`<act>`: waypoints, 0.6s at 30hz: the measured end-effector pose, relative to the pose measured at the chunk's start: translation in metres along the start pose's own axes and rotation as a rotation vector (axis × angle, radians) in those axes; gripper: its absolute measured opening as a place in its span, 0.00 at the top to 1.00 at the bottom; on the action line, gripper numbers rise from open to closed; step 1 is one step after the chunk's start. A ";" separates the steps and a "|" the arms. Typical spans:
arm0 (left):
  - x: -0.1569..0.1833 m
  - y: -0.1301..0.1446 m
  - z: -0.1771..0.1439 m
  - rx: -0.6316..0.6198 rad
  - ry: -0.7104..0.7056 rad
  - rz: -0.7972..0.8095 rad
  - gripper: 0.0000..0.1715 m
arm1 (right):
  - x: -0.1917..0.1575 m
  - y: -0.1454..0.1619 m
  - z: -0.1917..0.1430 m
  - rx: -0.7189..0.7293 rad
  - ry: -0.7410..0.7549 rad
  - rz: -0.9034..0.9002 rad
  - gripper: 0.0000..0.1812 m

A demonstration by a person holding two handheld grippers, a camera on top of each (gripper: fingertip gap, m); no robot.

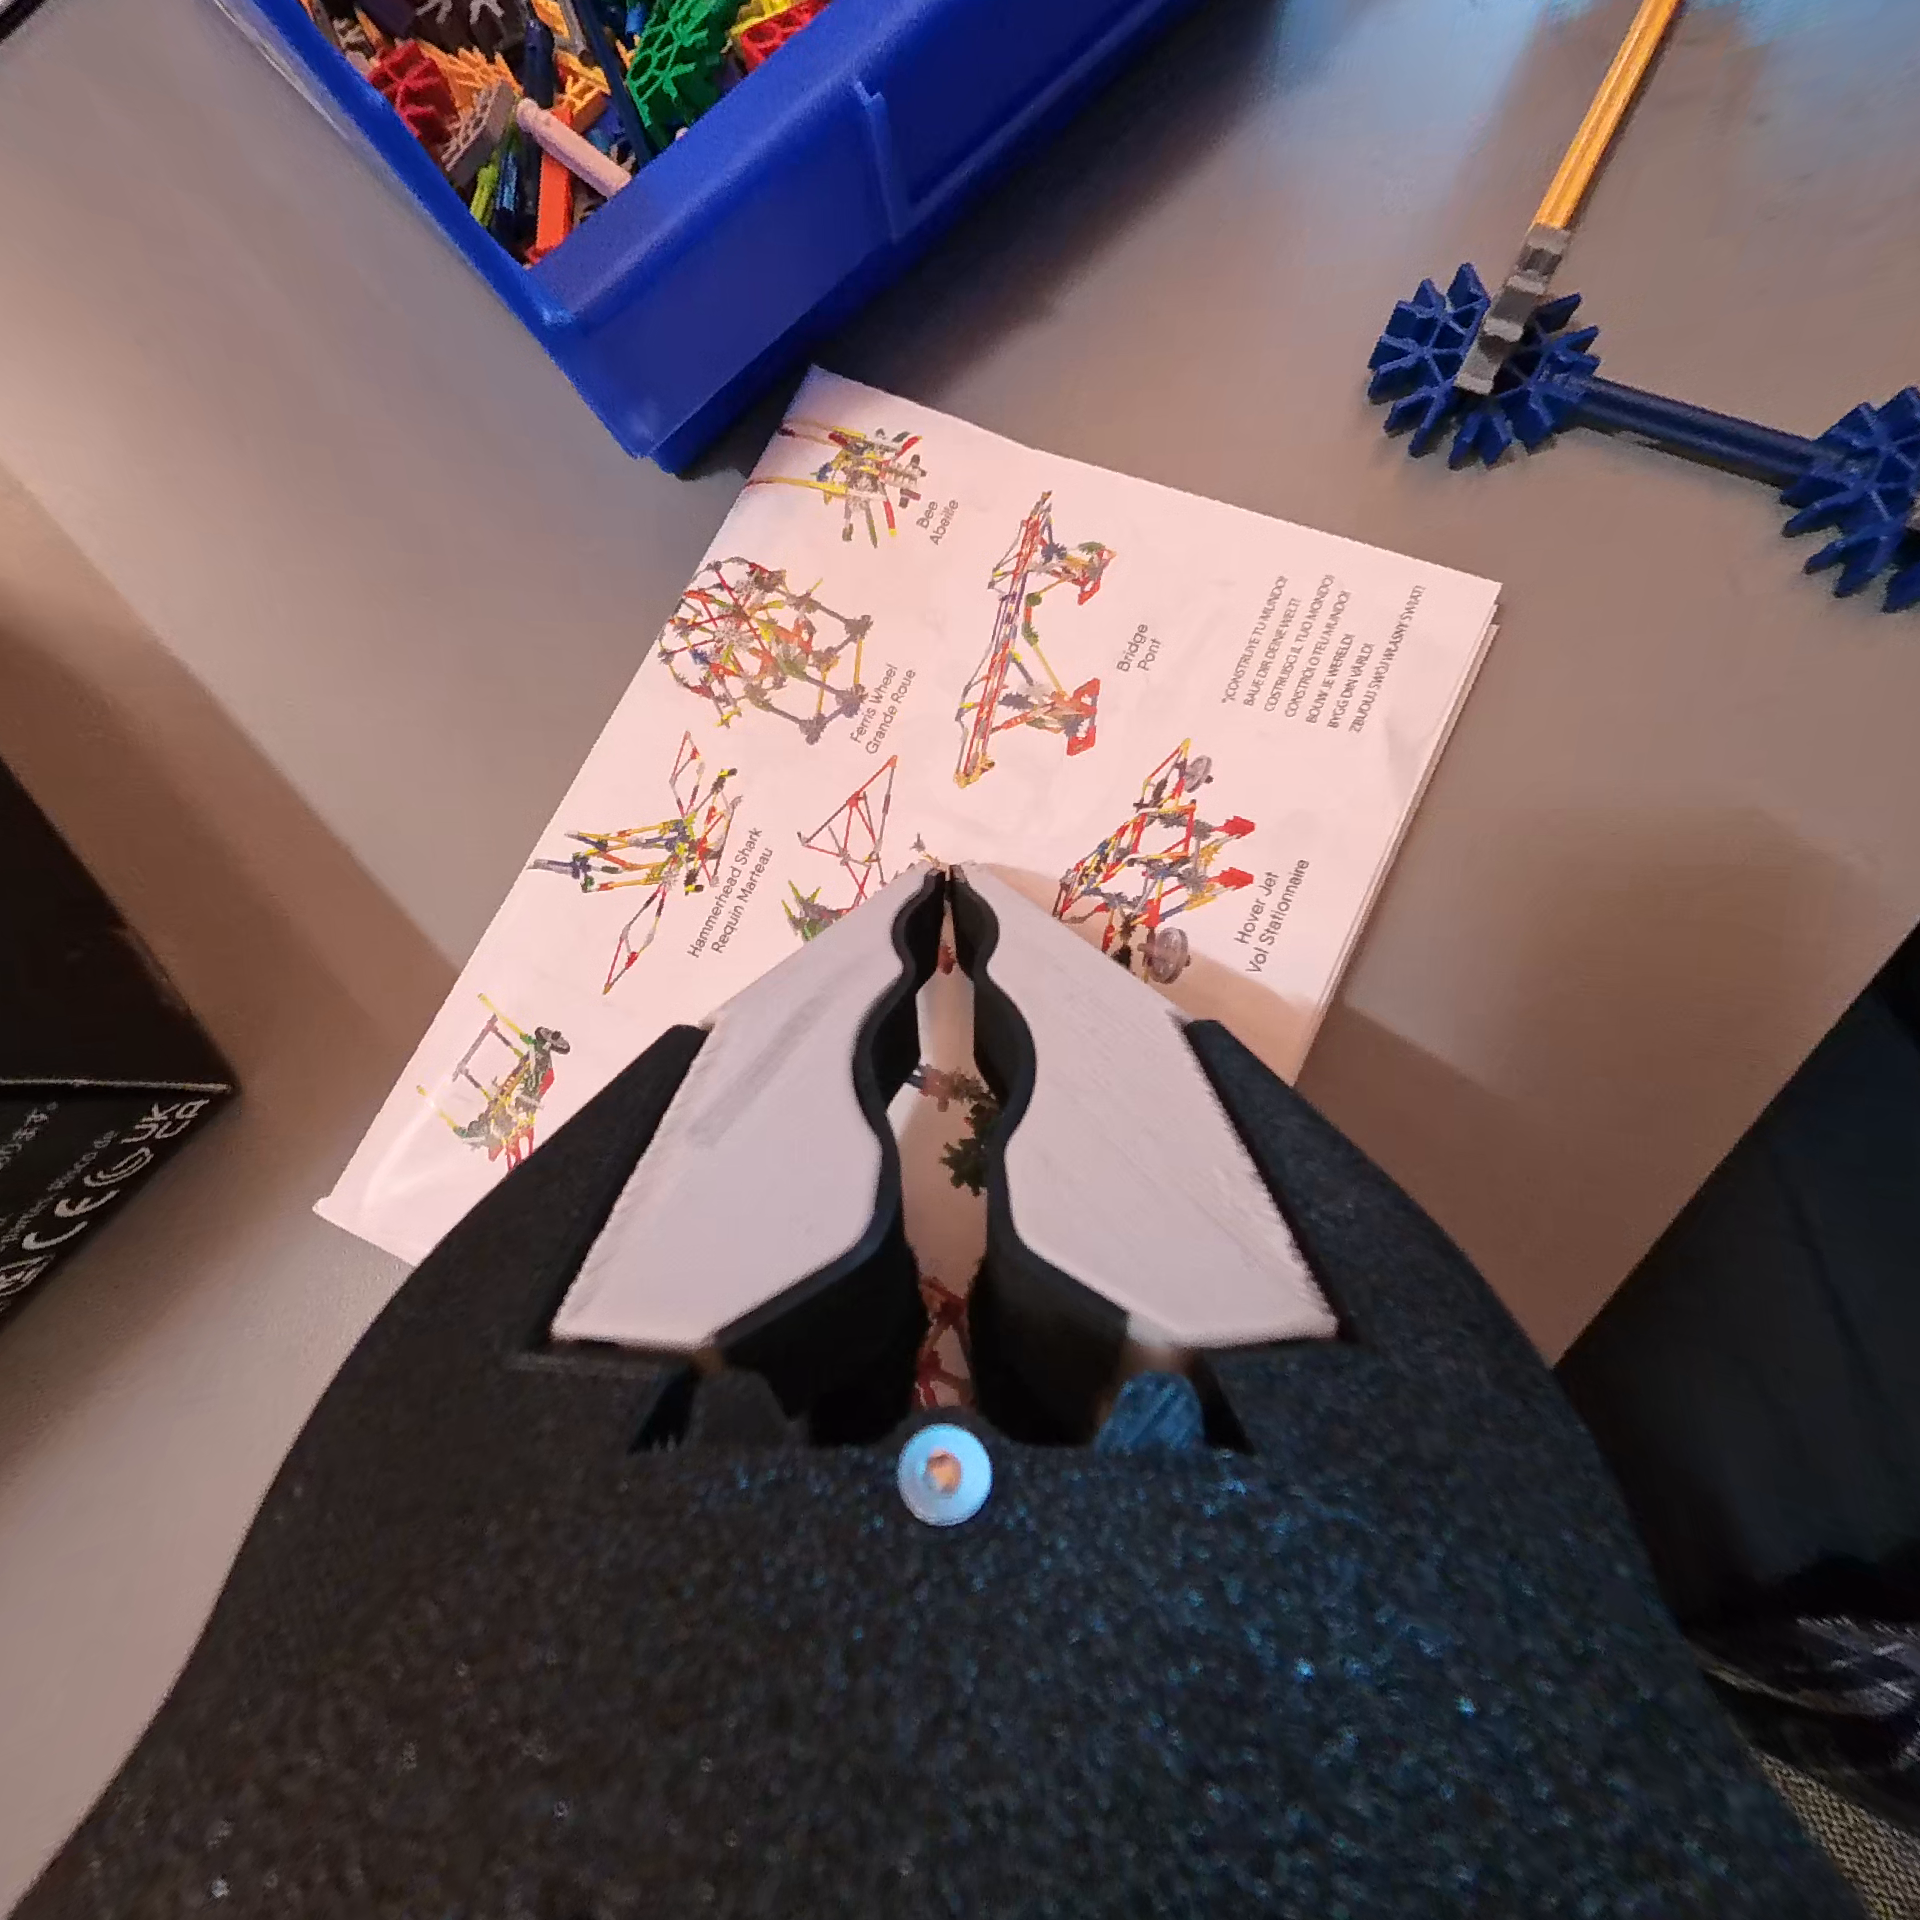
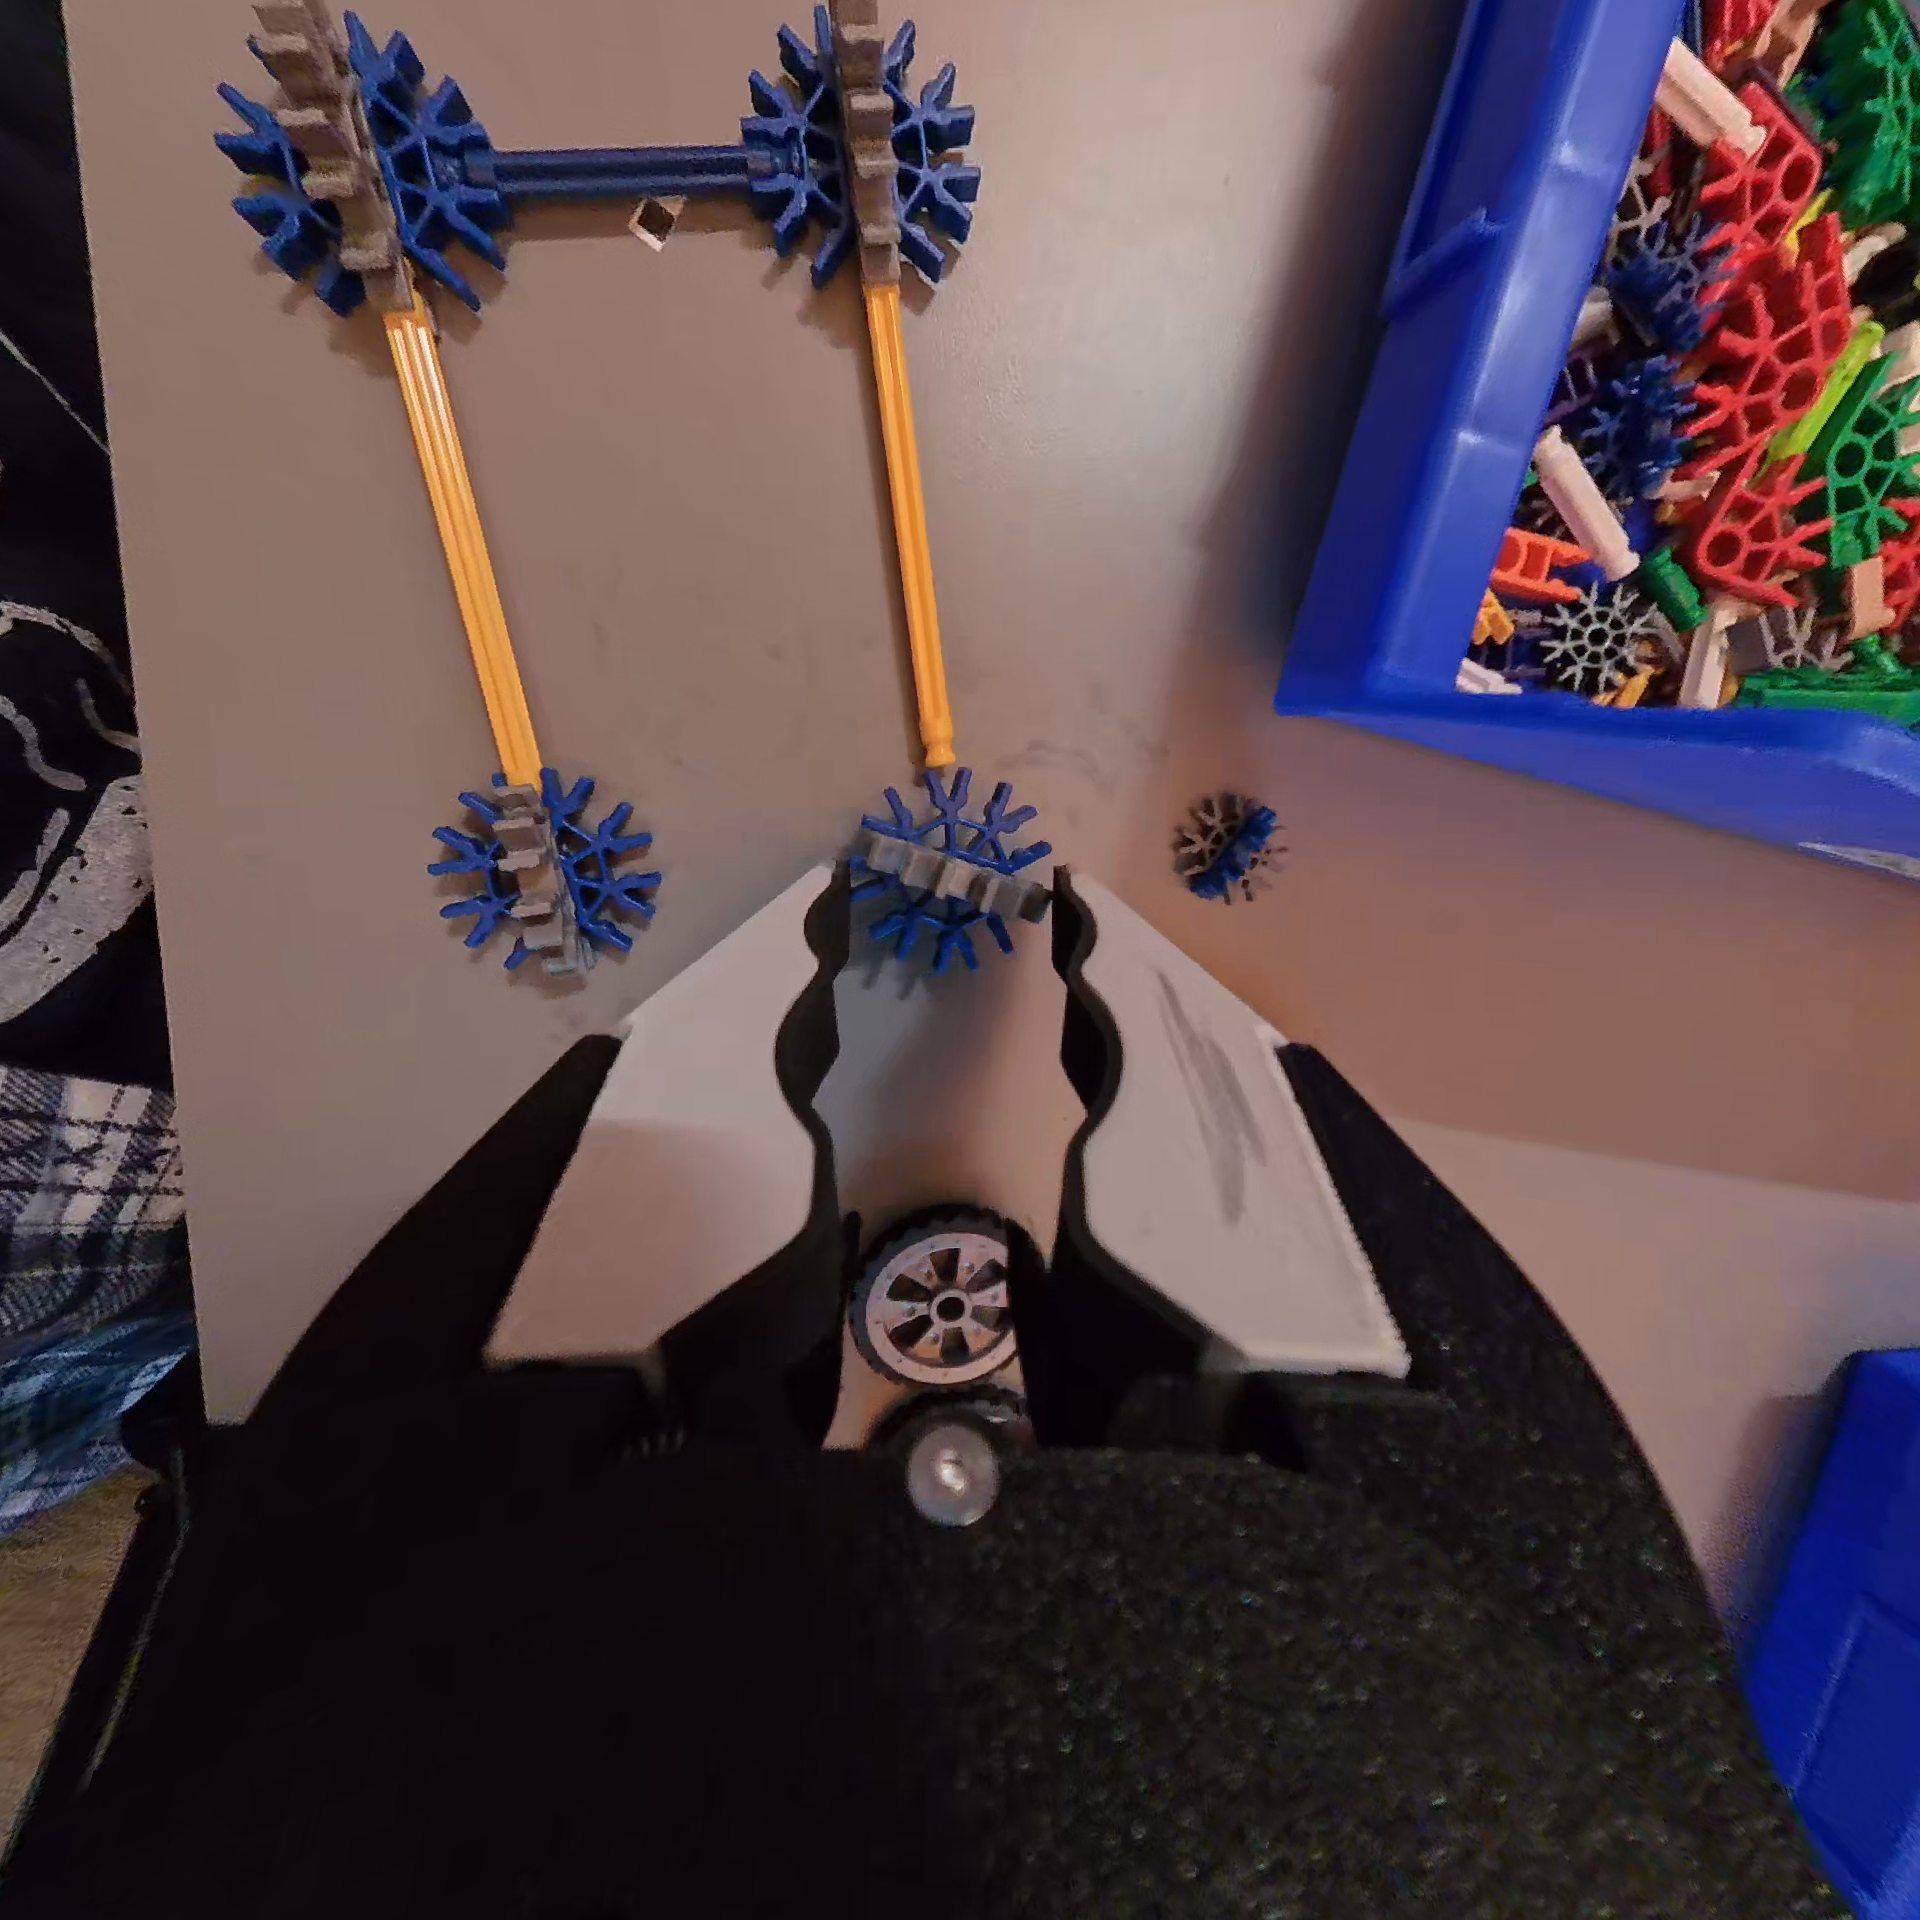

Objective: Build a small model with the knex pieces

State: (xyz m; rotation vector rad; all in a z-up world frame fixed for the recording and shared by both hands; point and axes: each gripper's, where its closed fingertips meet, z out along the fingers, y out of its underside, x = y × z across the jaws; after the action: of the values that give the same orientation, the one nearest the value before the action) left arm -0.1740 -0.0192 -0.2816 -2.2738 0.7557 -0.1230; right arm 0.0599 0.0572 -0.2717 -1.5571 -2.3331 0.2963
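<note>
In the right wrist view, my right gripper (image 2: 948,896) is shut on a blue and grey snowflake connector (image 2: 951,831), one fingertip on each side of its grey part. The connector sits at the near tip of a yellow rod (image 2: 909,520). That rod belongs to a flat frame: a second yellow rod (image 2: 462,540), a blue rod (image 2: 623,166) and three more blue and grey connectors (image 2: 545,873). In the left wrist view, my left gripper (image 1: 948,878) is shut and empty, held above a white instruction booklet (image 1: 1039,675). Part of the frame (image 1: 1496,353) shows at the top right.
A blue bin (image 2: 1455,468) full of coloured building pieces stands to the right of the frame; it also shows in the left wrist view (image 1: 748,239). A loose small connector (image 2: 1226,847) lies near it. Two toy wheels (image 2: 940,1309) lie under my right gripper. A black box (image 1: 83,1091) stands at the left. Left tips to right tips: about 25 centimetres. To the yellow rod (image 2: 909,520): right tips about 6 centimetres, left tips about 20 centimetres. The left camera catches it too, in the left wrist view (image 1: 1606,113).
</note>
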 end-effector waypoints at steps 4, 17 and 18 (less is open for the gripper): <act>0.000 0.000 0.000 -0.002 0.001 0.001 1.00 | -0.002 -0.004 -0.002 0.001 -0.020 -0.052 0.79; 0.000 0.000 0.000 -0.002 -0.001 0.003 1.00 | -0.006 -0.010 0.006 -0.058 -0.056 -0.230 0.78; 0.000 0.000 0.000 -0.002 0.000 0.002 1.00 | -0.005 -0.011 0.006 -0.057 -0.054 -0.221 0.71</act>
State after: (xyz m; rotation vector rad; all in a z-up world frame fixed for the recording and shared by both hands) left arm -0.1740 -0.0193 -0.2816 -2.2745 0.7586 -0.1211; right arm 0.0501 0.0481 -0.2743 -1.3145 -2.5477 0.2234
